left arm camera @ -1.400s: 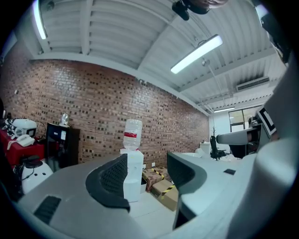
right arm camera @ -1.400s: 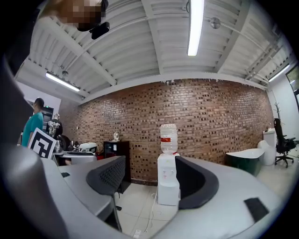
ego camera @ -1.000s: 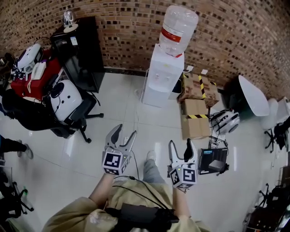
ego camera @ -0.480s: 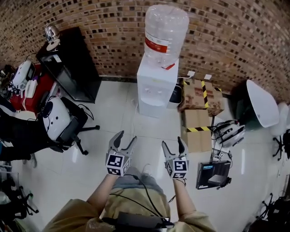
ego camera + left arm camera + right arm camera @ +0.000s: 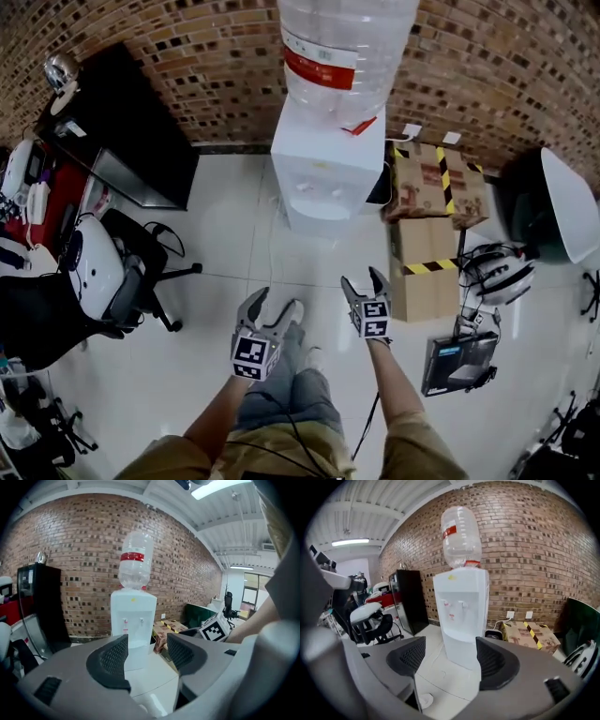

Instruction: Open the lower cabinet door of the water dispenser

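Note:
The white water dispenser (image 5: 328, 164) stands against the brick wall with a clear bottle (image 5: 342, 42) on top. In the right gripper view, its lower cabinet door (image 5: 461, 646) shows shut below the tap recess, framed between the jaws. It shows the same way in the left gripper view (image 5: 136, 651). My left gripper (image 5: 272, 307) hangs open over the white floor, well short of the dispenser. My right gripper (image 5: 364, 279) is open too, slightly nearer the dispenser. Neither gripper touches or holds anything.
A black cabinet (image 5: 122, 131) stands left of the dispenser, with an office chair (image 5: 103, 272) in front of it. Taped cardboard boxes (image 5: 427, 187) sit right of the dispenser. A black box (image 5: 457, 361) and a white device (image 5: 497, 272) lie on the floor at the right.
The view has closed in on the dispenser, which now looms larger. Both grippers have moved forward and down toward it, with their jaws still open.

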The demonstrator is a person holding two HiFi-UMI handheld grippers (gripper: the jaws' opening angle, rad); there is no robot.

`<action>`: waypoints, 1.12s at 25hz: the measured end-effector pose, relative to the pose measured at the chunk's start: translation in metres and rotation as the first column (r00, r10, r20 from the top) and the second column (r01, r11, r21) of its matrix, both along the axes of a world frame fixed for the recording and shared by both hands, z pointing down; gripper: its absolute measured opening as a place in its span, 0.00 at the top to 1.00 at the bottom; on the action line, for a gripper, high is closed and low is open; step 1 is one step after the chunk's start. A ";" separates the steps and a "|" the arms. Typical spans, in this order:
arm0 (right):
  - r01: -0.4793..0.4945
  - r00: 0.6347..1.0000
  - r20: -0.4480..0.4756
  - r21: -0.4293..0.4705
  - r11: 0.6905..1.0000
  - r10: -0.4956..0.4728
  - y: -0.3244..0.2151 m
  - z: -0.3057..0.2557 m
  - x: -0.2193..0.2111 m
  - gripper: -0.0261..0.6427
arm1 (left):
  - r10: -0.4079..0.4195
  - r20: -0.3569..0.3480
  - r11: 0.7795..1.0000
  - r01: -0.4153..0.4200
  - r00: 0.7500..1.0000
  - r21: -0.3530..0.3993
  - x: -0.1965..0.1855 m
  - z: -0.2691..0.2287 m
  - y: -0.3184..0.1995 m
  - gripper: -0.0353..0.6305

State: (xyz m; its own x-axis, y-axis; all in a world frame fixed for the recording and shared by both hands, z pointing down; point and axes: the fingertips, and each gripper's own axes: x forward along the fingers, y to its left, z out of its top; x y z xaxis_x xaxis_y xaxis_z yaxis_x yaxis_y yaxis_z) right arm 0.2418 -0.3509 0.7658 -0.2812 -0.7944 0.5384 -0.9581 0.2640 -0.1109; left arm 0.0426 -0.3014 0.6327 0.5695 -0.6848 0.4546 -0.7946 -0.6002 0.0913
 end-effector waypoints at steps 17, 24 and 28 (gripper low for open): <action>0.142 0.970 -0.173 -0.156 0.977 -0.168 -0.218 0.324 0.060 0.43 | -0.089 -0.011 0.993 0.090 0.996 0.082 -0.038 0.220 -0.141 0.58; 0.227 0.962 -0.129 -0.108 0.968 -0.240 -0.260 0.351 0.067 0.43 | -0.112 -0.014 0.990 0.113 0.994 0.087 -0.043 0.269 -0.144 0.58; 0.234 0.953 -0.156 -0.161 0.959 -0.259 -0.244 0.351 0.061 0.50 | -0.124 -0.021 0.990 0.125 0.992 0.062 -0.046 0.269 -0.138 0.58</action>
